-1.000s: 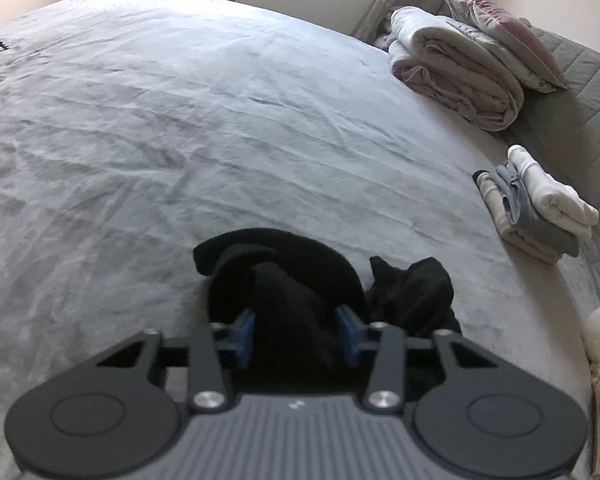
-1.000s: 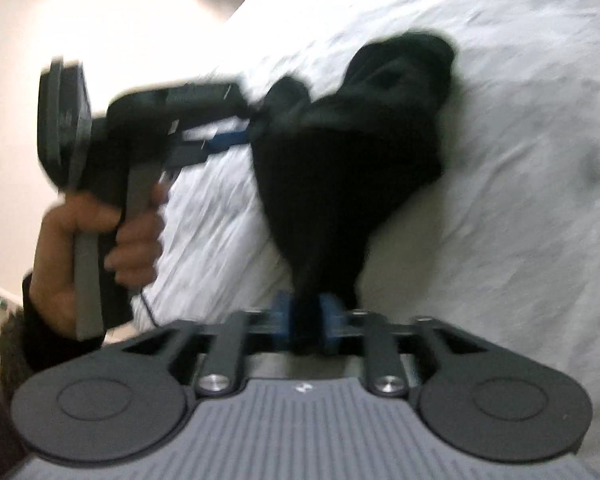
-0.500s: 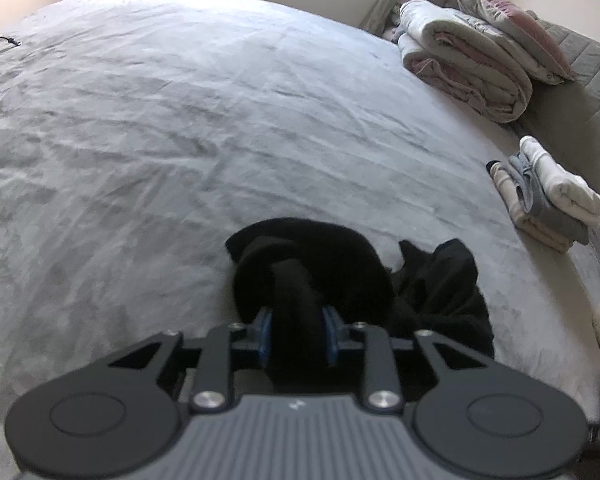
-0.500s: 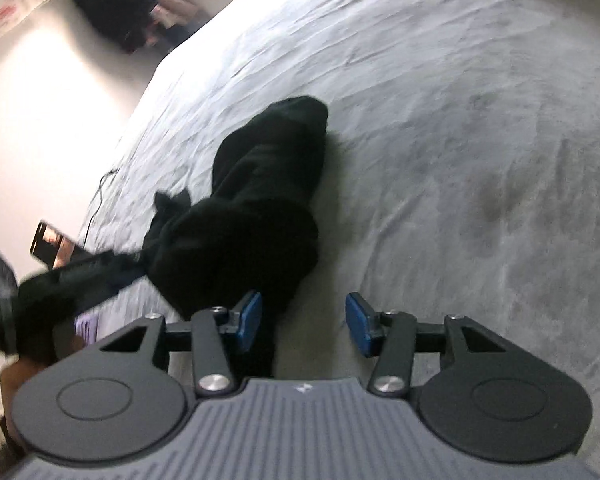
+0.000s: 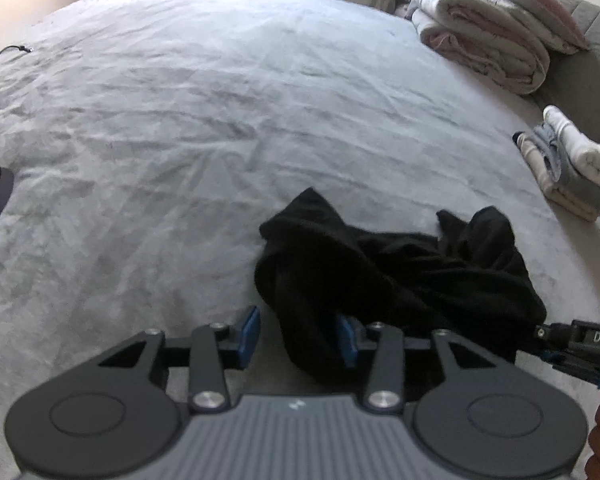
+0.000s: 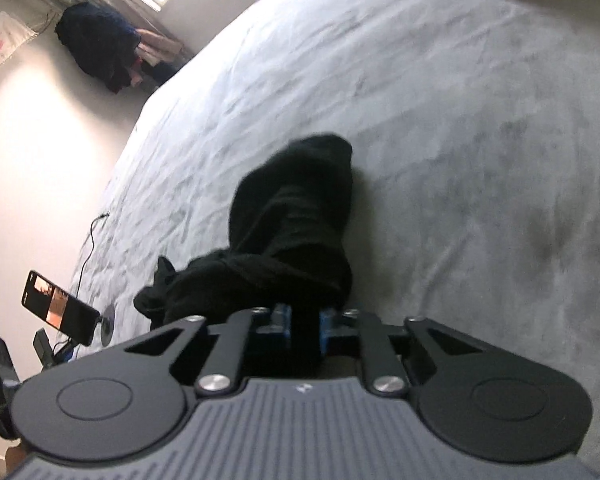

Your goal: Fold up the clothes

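One black garment (image 5: pixel 400 276) lies crumpled on the grey bed (image 5: pixel 180 120); the left hand-held gripper (image 5: pixel 298 338) stands released, cloth draped against one pad; the right hand-held gripper (image 6: pixel 304 328) is clenched on the garment; its side reads "DAS"; one folded stack (image 5: pixel 572 168) sits far right.

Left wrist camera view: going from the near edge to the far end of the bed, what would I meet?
Left gripper, open → crumpled black garment → small stack of folded pale clothes → big rolled white and pink quilt, all on the grey bedspread.
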